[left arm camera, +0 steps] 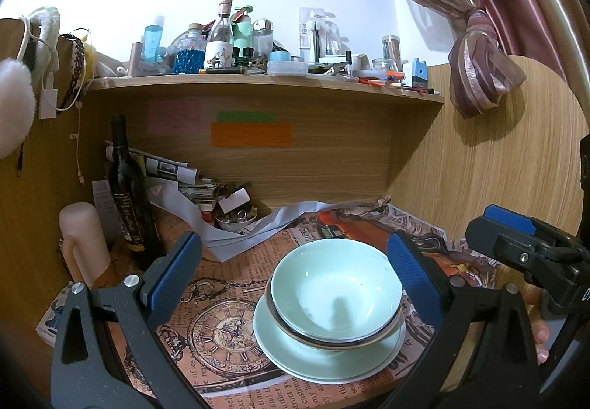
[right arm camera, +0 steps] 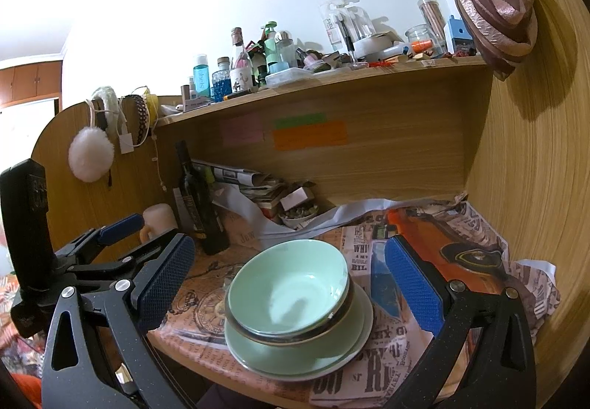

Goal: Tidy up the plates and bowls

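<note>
A pale green bowl (left arm camera: 333, 289) (right arm camera: 291, 293) sits nested in a dark-rimmed bowl (left arm camera: 332, 337) (right arm camera: 295, 337), which rests on two stacked pale green plates (left arm camera: 324, 363) (right arm camera: 295, 361). The stack stands on a newspaper-covered desk (left arm camera: 221, 298). My left gripper (left arm camera: 293, 250) is open, its pads either side of the stack and just short of it. My right gripper (right arm camera: 289, 243) is open too, framing the same stack from the right. One blue pad (left arm camera: 510, 219) of the right gripper shows at the left wrist view's right edge. The left gripper's pad (right arm camera: 120, 228) shows at the right wrist view's left.
A dark wine bottle (left arm camera: 127, 187) and a pink mug (left arm camera: 83, 243) stand at the back left. Piled papers and a small bowl of trinkets (left arm camera: 236, 219) lie behind. A cluttered shelf (left arm camera: 258, 80) overhangs. A wooden side panel (left arm camera: 479, 169) closes the right. A person's fingers (left arm camera: 538, 316) hold the right gripper.
</note>
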Demonstrator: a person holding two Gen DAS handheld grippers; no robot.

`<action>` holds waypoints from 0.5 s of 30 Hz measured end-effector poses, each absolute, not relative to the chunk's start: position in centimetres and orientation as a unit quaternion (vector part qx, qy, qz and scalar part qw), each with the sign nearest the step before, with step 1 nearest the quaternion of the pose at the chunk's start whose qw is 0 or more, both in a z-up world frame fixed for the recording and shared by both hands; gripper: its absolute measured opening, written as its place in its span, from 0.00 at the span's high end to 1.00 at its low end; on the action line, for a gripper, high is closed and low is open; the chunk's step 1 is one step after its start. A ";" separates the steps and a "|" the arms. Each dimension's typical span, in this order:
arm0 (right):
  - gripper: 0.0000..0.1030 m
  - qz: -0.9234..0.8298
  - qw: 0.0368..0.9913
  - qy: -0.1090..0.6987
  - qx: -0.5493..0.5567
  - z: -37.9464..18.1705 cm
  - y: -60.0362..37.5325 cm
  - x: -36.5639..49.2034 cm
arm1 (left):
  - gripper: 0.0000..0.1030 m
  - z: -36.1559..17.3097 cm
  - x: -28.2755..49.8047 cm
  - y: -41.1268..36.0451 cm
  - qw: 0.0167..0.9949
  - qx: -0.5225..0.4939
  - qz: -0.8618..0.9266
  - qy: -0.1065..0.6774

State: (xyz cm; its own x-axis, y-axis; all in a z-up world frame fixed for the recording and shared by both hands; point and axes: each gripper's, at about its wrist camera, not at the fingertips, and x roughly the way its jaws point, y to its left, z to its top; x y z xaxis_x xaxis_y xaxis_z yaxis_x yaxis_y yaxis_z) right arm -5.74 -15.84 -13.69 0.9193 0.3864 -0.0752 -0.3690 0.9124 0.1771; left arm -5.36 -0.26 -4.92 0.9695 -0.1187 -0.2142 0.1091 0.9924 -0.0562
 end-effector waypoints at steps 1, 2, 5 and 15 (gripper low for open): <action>0.00 0.193 0.976 0.055 0.081 -13.7 -15.9 -5.7 | 0.01 -4.9 -5.4 -0.3 0.992 -0.022 -0.058 0.110; 0.00 0.193 0.976 0.055 0.081 -13.7 -15.9 -5.7 | 0.01 -4.9 -5.3 -0.2 0.992 -0.021 -0.059 0.110; 0.00 0.192 0.976 0.056 0.084 -13.7 -15.9 -5.7 | 0.01 -4.9 -5.0 -0.2 0.992 -0.020 -0.061 0.112; 0.00 0.188 0.976 0.057 0.089 -13.8 -16.3 -5.5 | 0.00 -5.0 -4.8 -0.2 0.991 -0.021 -0.062 0.114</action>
